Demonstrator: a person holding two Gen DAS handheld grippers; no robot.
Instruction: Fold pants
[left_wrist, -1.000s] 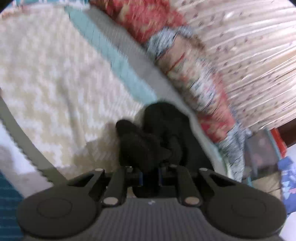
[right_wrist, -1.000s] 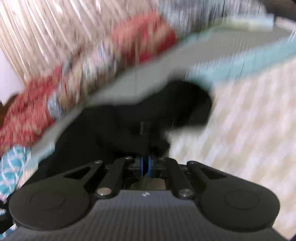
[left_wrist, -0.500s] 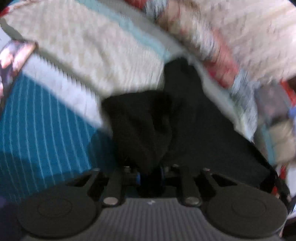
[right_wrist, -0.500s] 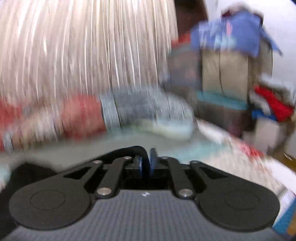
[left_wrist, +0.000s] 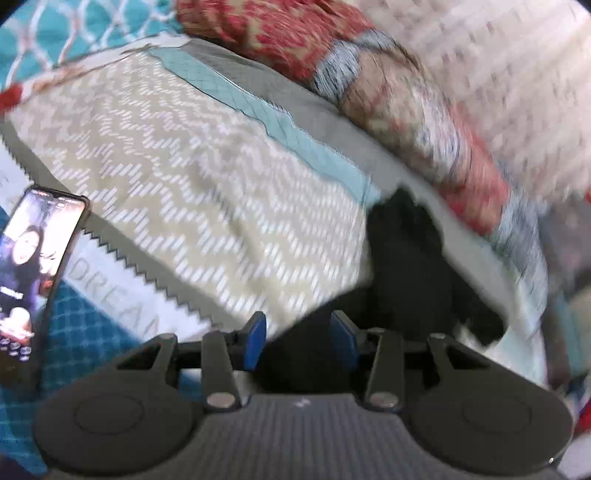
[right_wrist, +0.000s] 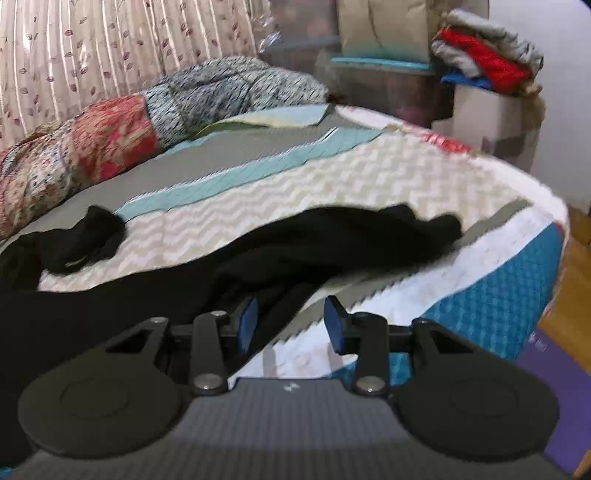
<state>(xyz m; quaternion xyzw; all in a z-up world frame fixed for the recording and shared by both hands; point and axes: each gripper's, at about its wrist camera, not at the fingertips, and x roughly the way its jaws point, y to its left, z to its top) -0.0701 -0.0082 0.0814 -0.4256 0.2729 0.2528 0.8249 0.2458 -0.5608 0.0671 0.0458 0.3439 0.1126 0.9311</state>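
The black pants (right_wrist: 258, 251) lie spread across a bed (right_wrist: 388, 173) covered with a chevron-patterned quilt. In the right wrist view the cloth runs from the lower left of the bed toward the right, one leg end reaching close to the bed's right edge and another dark bunch (right_wrist: 85, 240) lying farther back at the left, near a gray and teal band of the quilt. The right hand-held gripper (right_wrist: 290, 323) has its blue pads spread apart; the pants' edge sits just ahead of and under its left finger, with quilt showing through the gap, and nothing is pinched. In the left wrist view the left hand-held gripper (left_wrist: 298, 338) is likewise spread wide, and the pants (left_wrist: 406, 258) fill the space just in front of it, extending away to the right along the bed; whether the cloth touches the pads is hard to tell through the blur. A phone (left_wrist: 29, 266) with a lit screen lies on the quilt at far left, well apart from the pants. A rolled patterned blanket (right_wrist: 110, 136) lies along the back of the bed before a curtain (right_wrist: 110, 44).
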